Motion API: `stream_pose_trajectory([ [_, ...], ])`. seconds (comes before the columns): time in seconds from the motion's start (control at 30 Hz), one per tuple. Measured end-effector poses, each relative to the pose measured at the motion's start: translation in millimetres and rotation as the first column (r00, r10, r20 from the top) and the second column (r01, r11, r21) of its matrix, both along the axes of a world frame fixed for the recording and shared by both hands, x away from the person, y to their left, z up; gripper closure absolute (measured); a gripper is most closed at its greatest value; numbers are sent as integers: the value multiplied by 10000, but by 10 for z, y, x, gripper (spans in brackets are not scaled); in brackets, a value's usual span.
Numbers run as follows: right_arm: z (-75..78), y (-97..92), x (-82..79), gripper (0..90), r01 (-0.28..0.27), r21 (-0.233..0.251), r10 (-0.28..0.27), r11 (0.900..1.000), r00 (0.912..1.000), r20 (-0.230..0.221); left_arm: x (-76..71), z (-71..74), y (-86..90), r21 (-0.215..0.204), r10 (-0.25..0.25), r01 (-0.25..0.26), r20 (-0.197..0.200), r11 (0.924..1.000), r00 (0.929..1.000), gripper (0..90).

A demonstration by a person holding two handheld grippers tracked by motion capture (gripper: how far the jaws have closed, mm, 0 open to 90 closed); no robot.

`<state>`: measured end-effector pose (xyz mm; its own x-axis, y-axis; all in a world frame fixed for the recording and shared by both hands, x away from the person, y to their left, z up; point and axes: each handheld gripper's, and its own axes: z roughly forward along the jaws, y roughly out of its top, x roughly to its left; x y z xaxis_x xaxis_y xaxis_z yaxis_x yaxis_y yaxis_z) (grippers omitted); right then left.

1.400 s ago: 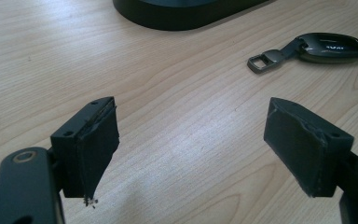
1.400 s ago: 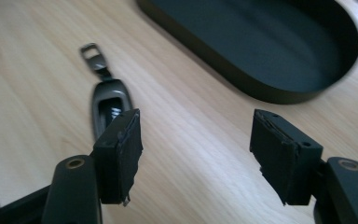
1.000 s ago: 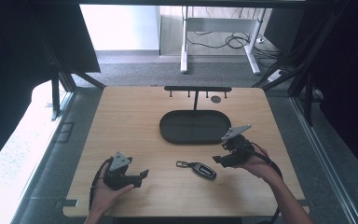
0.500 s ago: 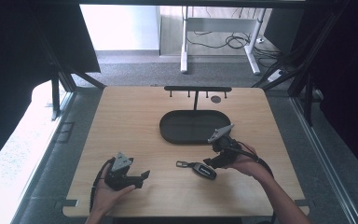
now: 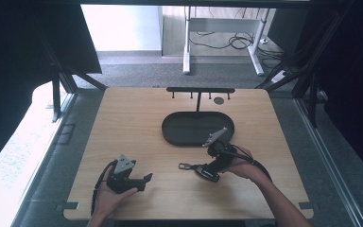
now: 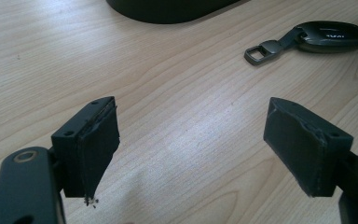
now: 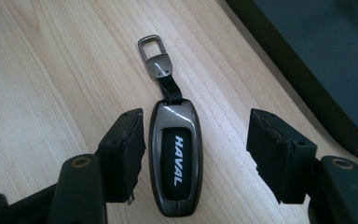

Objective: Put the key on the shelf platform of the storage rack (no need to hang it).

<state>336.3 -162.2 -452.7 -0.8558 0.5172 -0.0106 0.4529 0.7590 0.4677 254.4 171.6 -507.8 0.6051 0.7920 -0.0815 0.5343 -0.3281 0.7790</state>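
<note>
High view: the right hand-held gripper (image 5: 207,171) has come leftward and nearer across the pale wooden table (image 5: 123,123) since a second ago, and now sits over the dark grey and black car key fob (image 5: 206,172), which lies where it lay before. Its jaws have just been closing a little. The left hand-held gripper (image 5: 147,178) rests in the same place near the table's near left edge, cradled in the person's left hand (image 5: 108,196).

The black oval tray (image 5: 179,127) at the table's middle, just far of the fob, looks empty. Behind it, at the far edge, stands a black rail with small hooks (image 5: 200,90), nothing hanging from it.

In the right gripper view the fob (image 7: 175,163) lies flat on the wood between the two black jaws, which stand partly open on either side of it. The left jaw sits close beside the shell, the right one clearly apart, and neither pad presses it. The fob has a glossy gunmetal shell, a black centre panel lettered HAVAL in white, and a short black strap leading to a grey metal clasp (image 7: 154,56) that points away from the gripper.

The left gripper view shows its jaws (image 6: 193,158) wide open over bare wood, holding nothing, with the fob (image 6: 333,36) well off at the far right.
</note>
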Motion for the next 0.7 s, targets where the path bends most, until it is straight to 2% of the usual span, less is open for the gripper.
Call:
stream_pose_trajectory([
  [0.37, -128, 140, 8, 369, -288, -405, 283, 9988, 9995, -125, 1, -2, 2, 10, 1, -1, -21, 10000, 10000, 184],
  [0.7, -222, 213, 8, 357, -338, -718, 323, 9968, 9992, -216, 0, -3, 0, 67, -2, 2, -35, 10000, 10000, 184],
])
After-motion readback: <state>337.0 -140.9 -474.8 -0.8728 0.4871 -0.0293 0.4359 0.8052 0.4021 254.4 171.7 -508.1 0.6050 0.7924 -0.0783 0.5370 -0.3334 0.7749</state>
